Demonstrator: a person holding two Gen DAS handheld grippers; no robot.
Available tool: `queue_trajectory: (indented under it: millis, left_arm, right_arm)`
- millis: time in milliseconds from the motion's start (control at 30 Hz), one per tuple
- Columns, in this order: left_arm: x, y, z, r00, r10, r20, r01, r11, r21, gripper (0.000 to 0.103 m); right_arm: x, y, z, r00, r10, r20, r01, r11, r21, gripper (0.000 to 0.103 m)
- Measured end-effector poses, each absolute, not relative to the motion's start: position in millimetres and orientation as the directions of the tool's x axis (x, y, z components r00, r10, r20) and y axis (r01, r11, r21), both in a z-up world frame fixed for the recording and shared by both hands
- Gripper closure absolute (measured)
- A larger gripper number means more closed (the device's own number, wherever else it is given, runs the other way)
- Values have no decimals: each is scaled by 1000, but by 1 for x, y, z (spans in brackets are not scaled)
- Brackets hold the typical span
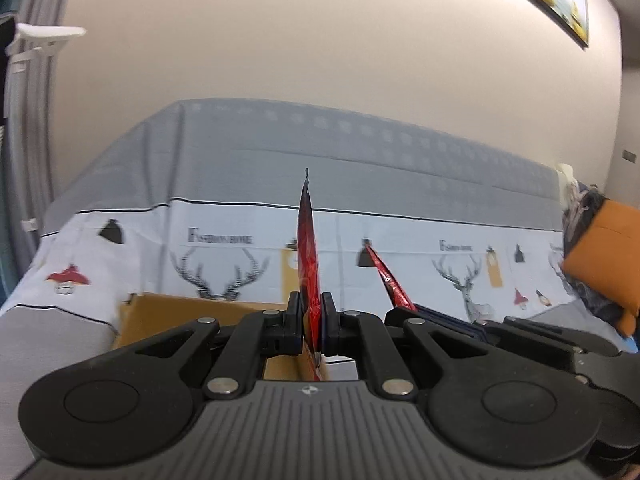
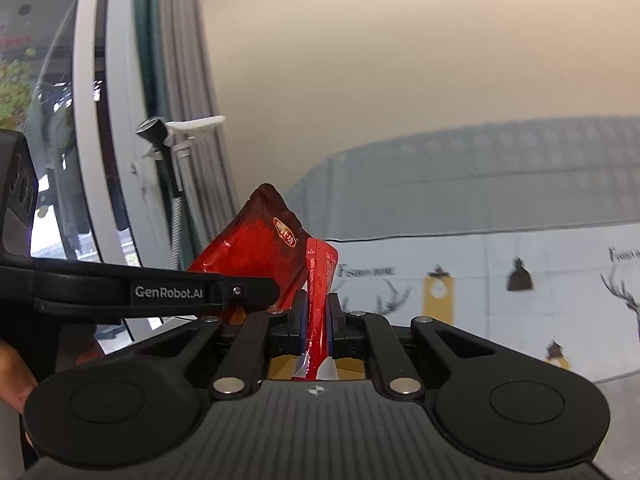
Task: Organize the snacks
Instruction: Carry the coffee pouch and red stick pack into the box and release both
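**Snack packets, two, held aloft: risk entry**

Item 1. Glossy red foil snack packet [image 1: 309,264], seen edge-on in the left wrist view. Left gripper [image 1: 311,326] has its fingers clamped on the packet's lower part; most of the packet stands free above them, upright.

Item 2. Narrow red foil snack sachet with white print [image 2: 318,300]. Right gripper [image 2: 316,332] has its fingers closed on it mid-length; the top leans slightly right.

Item 3. Brown cardboard box [image 1: 200,308], directly below and ahead of the left gripper, standing before the deer-printed white and grey cloth [image 1: 400,240] draped over a large piece of furniture. Judged the likely place for the snacks; its inside is not visible.

Position. Both packets are in the air, close together, the two grippers side by side.

Hazards, as judged:
- Slick foil and a grip on only a small part: either packet could slide or pivot out if swung quickly.
- Grippers close enough to knock one another, or to snag one packet on the other, during lowering.
- Box opening hidden from both cameras: a release made blind could drop a packet on the rim or outside.
- Hard clamping could crush the contents.
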State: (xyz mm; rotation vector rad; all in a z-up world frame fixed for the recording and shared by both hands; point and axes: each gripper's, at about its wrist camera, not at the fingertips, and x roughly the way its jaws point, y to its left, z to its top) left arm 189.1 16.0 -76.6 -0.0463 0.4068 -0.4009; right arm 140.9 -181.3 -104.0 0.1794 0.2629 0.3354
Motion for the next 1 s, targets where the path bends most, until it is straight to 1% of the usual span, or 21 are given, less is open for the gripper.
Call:
queue_trajectory:
  millis: [100, 200, 400, 467, 567, 667, 800, 833, 867, 900, 933, 967, 1000]
  left_arm:
    - [192, 31, -89, 858, -341, -384, 332, 939, -92, 95]
    - [204, 41, -114, 833, -335, -441, 313, 942, -124, 95]
    - [235, 55, -190, 769, -269, -580, 252, 961, -113, 95]
    - [242, 66, -217, 727, -274, -629, 232, 961, -151, 95]
    - [245, 76, -245, 702, -259, -663, 209, 965, -156, 95]
    - [247, 83, -257, 682, -257, -684, 197, 966, -166, 95]
    - [248, 84, -262, 673, -252, -696, 192, 968, -165, 95]
    - [247, 84, -259, 680, -242, -693, 185, 970, -157, 92]
    - [245, 83, -255, 685, -233, -691, 179, 972, -150, 82]
    - [242, 83, -250, 687, -237, -687, 182, 971, -152, 74]
    - [239, 83, -243, 687, -245, -684, 187, 969, -159, 51]
    - [235, 84, -235, 691, -251, -678, 189, 968, -166, 32]
    - [230, 83, -225, 697, -259, -668, 197, 966, -169, 26]
  right_arm:
    - [152, -163, -102, 901, 350, -257, -303, 930, 207, 94]
    - [166, -146, -115, 889, 328, -320, -280, 942, 187, 94]
    - [184, -113, -169, 822, 298, -485, -247, 954, 169, 94]
    - [190, -107, -191, 791, 293, -537, -233, 956, 178, 94]
    - [195, -100, -215, 754, 283, -593, -221, 959, 176, 94]
    - [195, -94, -233, 724, 277, -631, -214, 961, 176, 94]
    - [196, -90, -246, 692, 269, -670, -205, 963, 176, 88]
    - [197, -91, -247, 689, 262, -676, -197, 965, 173, 81]
    - [198, -92, -248, 688, 267, -675, -197, 964, 181, 77]
    - [197, -92, -246, 689, 271, -672, -197, 963, 186, 69]
    - [195, -92, -244, 690, 267, -672, -197, 964, 181, 64]
    - [194, -92, -240, 692, 261, -673, -198, 965, 171, 62]
    - [192, -92, -236, 694, 259, -672, -200, 966, 165, 59]
